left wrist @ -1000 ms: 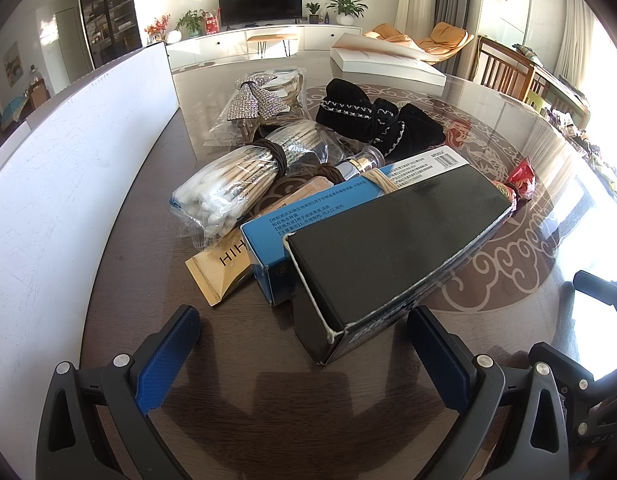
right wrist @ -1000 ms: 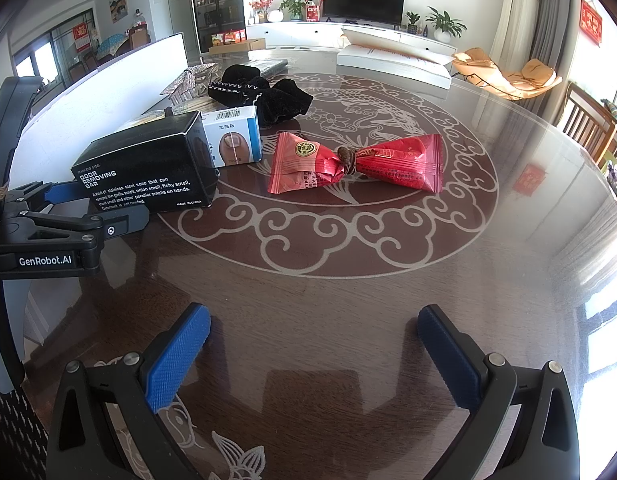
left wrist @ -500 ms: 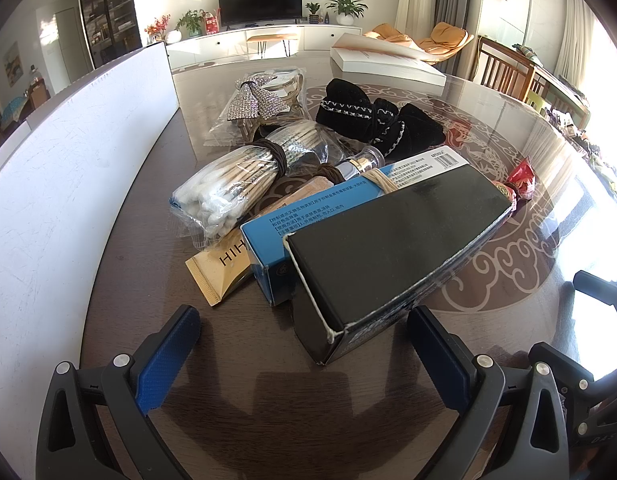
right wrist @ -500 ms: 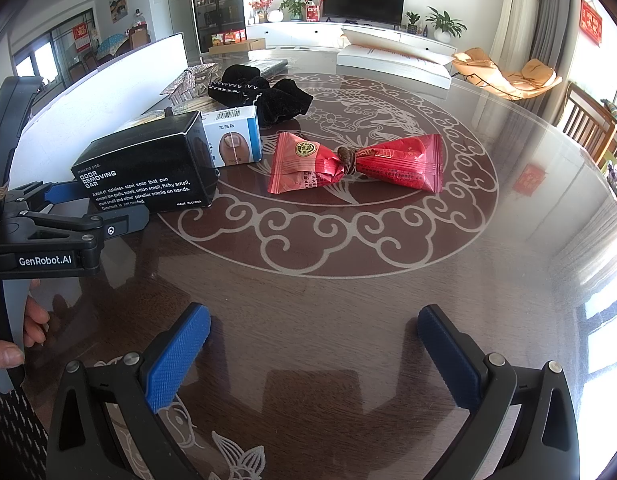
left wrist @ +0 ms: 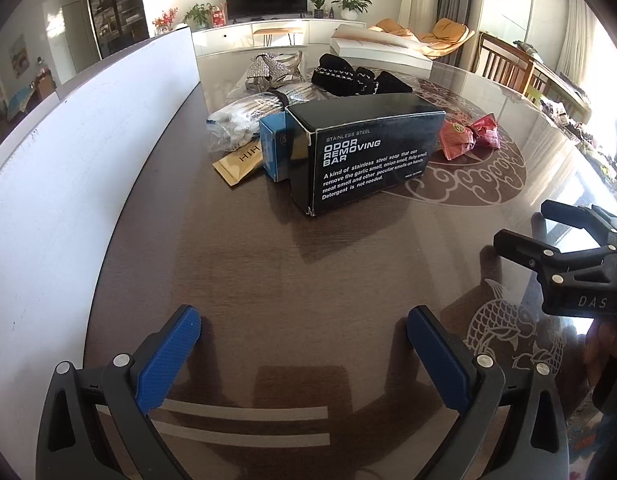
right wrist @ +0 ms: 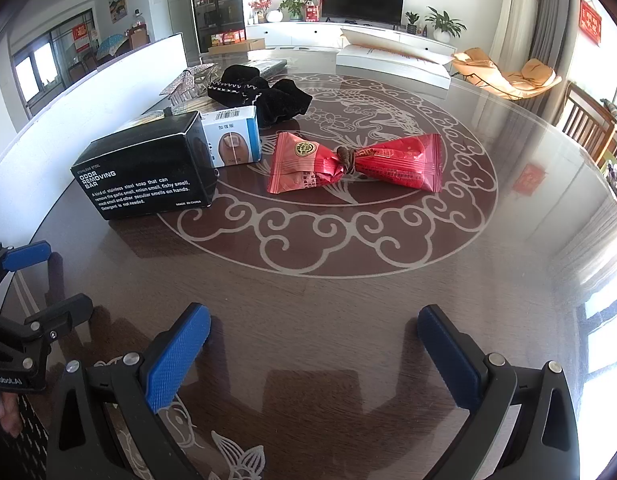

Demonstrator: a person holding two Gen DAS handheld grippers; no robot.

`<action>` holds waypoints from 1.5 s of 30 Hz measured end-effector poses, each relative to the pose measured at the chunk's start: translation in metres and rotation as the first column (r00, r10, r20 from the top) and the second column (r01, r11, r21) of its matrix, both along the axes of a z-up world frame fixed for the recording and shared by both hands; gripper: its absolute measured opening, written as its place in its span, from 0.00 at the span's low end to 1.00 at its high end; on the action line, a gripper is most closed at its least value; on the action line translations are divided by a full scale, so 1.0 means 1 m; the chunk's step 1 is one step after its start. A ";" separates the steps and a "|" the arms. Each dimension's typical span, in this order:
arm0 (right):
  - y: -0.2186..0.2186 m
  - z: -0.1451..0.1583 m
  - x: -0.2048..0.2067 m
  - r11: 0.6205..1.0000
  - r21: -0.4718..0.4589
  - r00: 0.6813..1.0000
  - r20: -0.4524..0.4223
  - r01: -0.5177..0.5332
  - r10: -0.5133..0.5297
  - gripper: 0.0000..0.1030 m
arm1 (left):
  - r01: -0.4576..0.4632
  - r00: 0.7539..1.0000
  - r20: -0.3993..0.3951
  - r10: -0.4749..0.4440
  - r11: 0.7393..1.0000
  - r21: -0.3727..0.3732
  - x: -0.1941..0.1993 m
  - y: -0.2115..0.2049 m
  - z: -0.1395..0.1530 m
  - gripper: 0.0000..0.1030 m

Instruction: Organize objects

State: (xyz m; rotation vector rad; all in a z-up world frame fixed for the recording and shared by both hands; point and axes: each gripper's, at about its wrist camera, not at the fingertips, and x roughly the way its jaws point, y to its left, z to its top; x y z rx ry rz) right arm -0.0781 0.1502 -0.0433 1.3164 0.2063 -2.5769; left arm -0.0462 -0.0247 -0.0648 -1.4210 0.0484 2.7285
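Your left gripper (left wrist: 304,344) stands wide apart over bare table (left wrist: 236,264), nothing between its blue pads. Your right gripper (right wrist: 314,340) is likewise spread wide and empty, low over the glossy tabletop.

Open room: a broad clear stretch of dark wood lies between both sets of fingers and the cluster of items. On the left a white panel (left wrist: 68,160) runs along the table's edge as a continuous wall; the clutter sits near its far end. To the right the table surface is open out to its rim.

Items: the black box (left wrist: 364,152), printed "ODOR REMOVING BAR", lies on its side nearest you. A blue box (left wrist: 273,148) is touching its left side. The red wrapper (right wrist: 354,162), cinched at its middle, lies just beside the box's right, apart from it. The black scrunchie (right wrist: 264,94) sits behind the boxes.

Partly hidden: a bundle of cotton swabs (left wrist: 244,116) and a tan packet (left wrist: 238,162) are half covered by the blue box; only the letters "HIH" read on the packet. A sparkly item (left wrist: 268,70) at the back is too small to identify. Each gripper appears at the frame edge of the other's view, cut off.
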 end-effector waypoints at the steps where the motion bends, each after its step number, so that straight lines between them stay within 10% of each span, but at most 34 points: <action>1: 0.000 0.000 0.000 1.000 0.000 1.000 0.000 0.000 0.000 1.00 | 0.014 1.000 -0.010 -0.014 1.000 0.000 0.005 0.000 0.000 1.00; 45: -0.001 0.000 0.000 1.000 0.000 1.000 0.000 0.001 -0.001 1.00 | 0.060 0.995 -0.079 -0.060 0.998 0.005 0.010 0.001 -0.003 1.00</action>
